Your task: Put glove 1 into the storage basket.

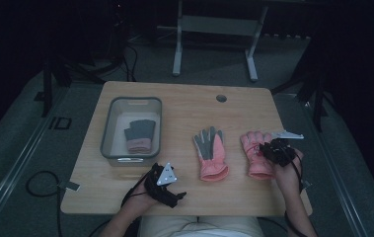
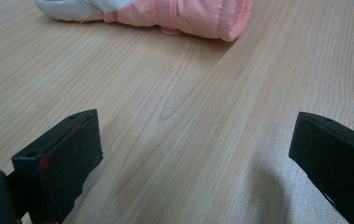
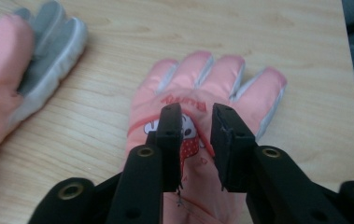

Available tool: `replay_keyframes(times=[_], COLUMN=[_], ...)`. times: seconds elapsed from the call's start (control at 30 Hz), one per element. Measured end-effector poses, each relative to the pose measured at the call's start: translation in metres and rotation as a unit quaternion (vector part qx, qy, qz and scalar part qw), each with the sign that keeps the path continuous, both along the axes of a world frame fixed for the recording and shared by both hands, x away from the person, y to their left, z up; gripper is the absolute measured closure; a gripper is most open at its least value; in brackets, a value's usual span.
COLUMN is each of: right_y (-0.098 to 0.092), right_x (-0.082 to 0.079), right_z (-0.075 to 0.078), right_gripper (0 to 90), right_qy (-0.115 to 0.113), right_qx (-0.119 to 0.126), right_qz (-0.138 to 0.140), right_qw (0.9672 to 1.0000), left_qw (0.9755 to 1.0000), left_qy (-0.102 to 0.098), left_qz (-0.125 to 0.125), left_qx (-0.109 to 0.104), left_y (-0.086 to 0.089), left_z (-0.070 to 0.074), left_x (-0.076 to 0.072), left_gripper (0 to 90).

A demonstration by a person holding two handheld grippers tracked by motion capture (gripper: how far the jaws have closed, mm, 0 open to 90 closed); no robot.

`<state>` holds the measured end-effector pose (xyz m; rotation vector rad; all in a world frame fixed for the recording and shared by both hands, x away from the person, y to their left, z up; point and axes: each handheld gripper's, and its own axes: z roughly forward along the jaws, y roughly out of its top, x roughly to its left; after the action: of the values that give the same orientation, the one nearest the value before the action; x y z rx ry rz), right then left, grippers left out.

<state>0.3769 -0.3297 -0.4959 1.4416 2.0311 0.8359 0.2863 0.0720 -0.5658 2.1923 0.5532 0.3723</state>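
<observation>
A pink glove (image 1: 253, 165) (image 3: 221, 74) lies back up at the table's right, showing a red print. My right gripper (image 1: 266, 148) (image 3: 197, 116) hovers low over its back. The jaws stand a narrow gap apart, with fabric below them and nothing pinched. A second pink glove (image 1: 210, 154) (image 3: 20, 70) lies grey palm up in the middle; its cuff (image 2: 188, 14) shows in the left gripper view. My left gripper (image 1: 177, 196) (image 2: 195, 140) rests near the front edge, wide open over bare wood. A third glove (image 1: 139, 136) lies in the grey bin (image 1: 113, 126).
The bin stands at the table's left. A round cable hole (image 1: 221, 98) sits near the far edge. A metal frame (image 1: 214, 29) stands on the floor behind the table, and a cable (image 1: 39, 185) loops on the floor at the left.
</observation>
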Motion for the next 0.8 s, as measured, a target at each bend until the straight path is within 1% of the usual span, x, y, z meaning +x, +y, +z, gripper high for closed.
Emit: replay_keyframes(times=[0.03,0.1,0.13,0.2,0.27,0.3,0.33,0.4,0.47,0.5,0.57,0.6,0.63,0.67,0.7,0.8], right_y=[0.000,0.001,0.001,0.001,0.002,0.003,0.003,0.003,0.002,0.001,0.000,0.001,0.001,0.002,0.002,0.002], right_x=[-0.001,-0.001,-0.001,0.001,0.003,0.004,0.005,0.007,0.008,0.008,0.007,0.008,0.007,0.007,0.006,0.006], right_z=[0.002,0.004,0.004,0.004,0.001,0.000,-0.003,-0.009,-0.014,-0.017,-0.020,-0.022,-0.026,-0.027,-0.028,-0.027], right_gripper=[71.1,69.0,68.3,65.7,63.6,63.7,63.6,63.5,64.0,66.1,72.2,75.5,78.1,80.0,81.9,85.6], right_qy=[-0.001,-0.006,-0.005,0.002,0.014,0.016,0.024,0.031,0.038,0.040,0.043,0.043,0.040,0.038,0.037,0.038], right_qx=[-0.008,-0.020,-0.027,-0.035,-0.049,-0.053,-0.062,-0.081,-0.080,-0.077,-0.065,-0.063,-0.067,-0.065,-0.058,-0.044], right_qz=[0.004,0.023,0.031,0.044,0.058,0.061,0.069,0.070,0.070,0.067,0.063,0.062,0.061,0.059,0.053,0.043], right_qw=[1.0000,0.9995,0.9992,0.9984,0.9970,0.9966,0.9954,0.9938,0.9936,0.9939,0.9950,0.9952,0.9951,0.9954,0.9962,0.9974], left_qw=[1.0000,1.0000,1.0000,1.0000,1.0000,1.0000,1.0000,1.0000,1.0000,1.0000,1.0000,1.0000,1.0000,1.0000,1.0000,1.0000], left_qy=[0.000,0.000,0.000,0.000,0.000,0.001,0.000,0.001,0.001,0.001,0.002,-0.001,-0.002,-0.001,0.000,0.001], left_qz=[0.000,0.000,0.000,-0.001,-0.001,-0.002,-0.002,-0.002,-0.002,-0.002,-0.002,-0.001,0.000,0.000,0.000,-0.001], left_qx=[0.001,0.001,0.000,0.001,0.001,0.002,0.002,-0.001,0.000,0.001,0.001,0.001,0.000,-0.001,0.000,0.001], left_y=[0.000,0.000,0.000,0.000,0.000,0.000,0.000,0.000,0.000,0.000,0.000,0.000,0.000,0.000,0.000,0.000], left_z=[0.000,0.000,0.000,0.000,0.000,0.000,0.000,0.000,0.000,0.000,0.000,0.000,0.000,0.000,0.000,-0.001], left_x=[0.000,0.000,0.001,0.000,0.000,0.000,0.001,0.001,0.001,0.001,0.001,0.001,0.001,0.001,0.001,0.001], left_gripper=[2.1,2.0,2.1,2.0,2.0,2.0,2.1,2.1,2.1,2.0,2.1,2.0,2.1,2.0,2.0,2.1])
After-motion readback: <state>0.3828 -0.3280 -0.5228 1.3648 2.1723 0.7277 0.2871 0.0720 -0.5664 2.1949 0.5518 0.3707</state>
